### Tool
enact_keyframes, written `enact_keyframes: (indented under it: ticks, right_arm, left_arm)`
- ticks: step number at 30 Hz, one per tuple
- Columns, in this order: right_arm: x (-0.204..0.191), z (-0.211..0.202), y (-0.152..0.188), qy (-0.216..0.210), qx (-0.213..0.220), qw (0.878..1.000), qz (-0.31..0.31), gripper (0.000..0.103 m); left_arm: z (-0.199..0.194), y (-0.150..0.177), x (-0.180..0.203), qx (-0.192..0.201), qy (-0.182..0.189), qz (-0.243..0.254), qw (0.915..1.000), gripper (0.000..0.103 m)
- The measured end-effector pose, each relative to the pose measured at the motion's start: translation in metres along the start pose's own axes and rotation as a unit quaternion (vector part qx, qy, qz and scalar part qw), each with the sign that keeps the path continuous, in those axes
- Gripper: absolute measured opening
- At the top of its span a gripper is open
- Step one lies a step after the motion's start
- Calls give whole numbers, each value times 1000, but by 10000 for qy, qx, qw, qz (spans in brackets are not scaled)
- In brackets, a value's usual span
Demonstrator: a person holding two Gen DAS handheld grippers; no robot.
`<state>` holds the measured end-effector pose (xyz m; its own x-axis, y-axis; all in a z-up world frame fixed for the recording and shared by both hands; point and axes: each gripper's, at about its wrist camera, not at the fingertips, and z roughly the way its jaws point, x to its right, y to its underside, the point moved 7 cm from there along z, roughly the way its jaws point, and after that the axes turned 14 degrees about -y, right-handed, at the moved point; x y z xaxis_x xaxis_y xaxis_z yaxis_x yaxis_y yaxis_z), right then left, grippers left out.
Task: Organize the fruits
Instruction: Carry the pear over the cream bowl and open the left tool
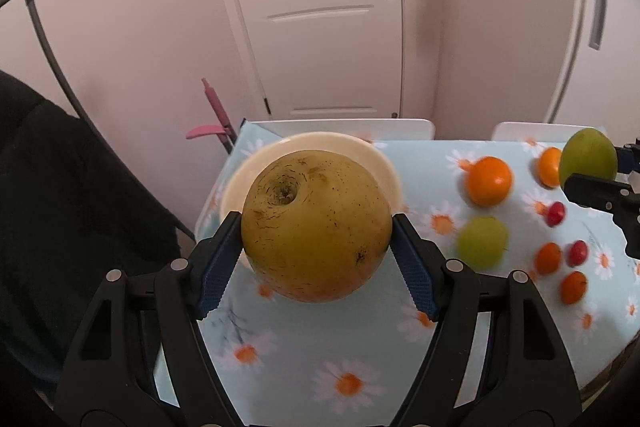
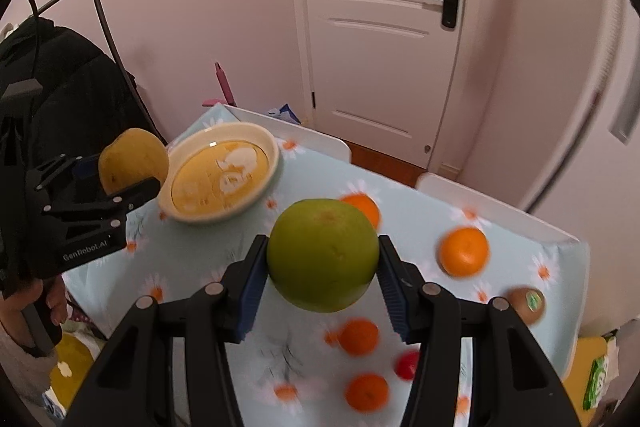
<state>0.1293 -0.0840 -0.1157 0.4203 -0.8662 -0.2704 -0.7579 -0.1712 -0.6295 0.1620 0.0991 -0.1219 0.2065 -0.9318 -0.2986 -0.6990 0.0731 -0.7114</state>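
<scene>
Gripping a yellow pear point(image 1: 316, 225) between its pads, the left gripper point(image 1: 317, 247) is holding it above the bench point(image 1: 300, 347). The right gripper point(image 2: 322, 267) is clamping a green fruit point(image 2: 323, 255) aloft. Beyond, oranges point(image 2: 464, 251) are lying scattered beside a cream bowl point(image 2: 218, 173).

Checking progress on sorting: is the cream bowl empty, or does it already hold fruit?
Empty. The right wrist view shows the cream bowl with only its printed yellow bottom; no fruit lies inside.
</scene>
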Motion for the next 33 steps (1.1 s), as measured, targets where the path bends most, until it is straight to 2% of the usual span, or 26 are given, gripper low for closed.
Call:
enact_keyframes:
  ticks: [8,17,26,33]
  right_arm:
    - [-15,61,-43,-166,-75,9998,-7,49]
    - [-21,124,-74,-247,-216,9994,61,49]
    - [-11,157,-85,-137,-325,9989,313,49]
    - [-4,161,-86,-45,-354,9981,508,49]
  left_arm:
    - [61,-14,-20,-72,-26,191,9998,78]
    - [123,-19,-11,-240,112,431,9987,78]
    - [158,-22,6,-306,286,677,9968,78]
    - [169,-22,13,-306,391,866,9950,79]
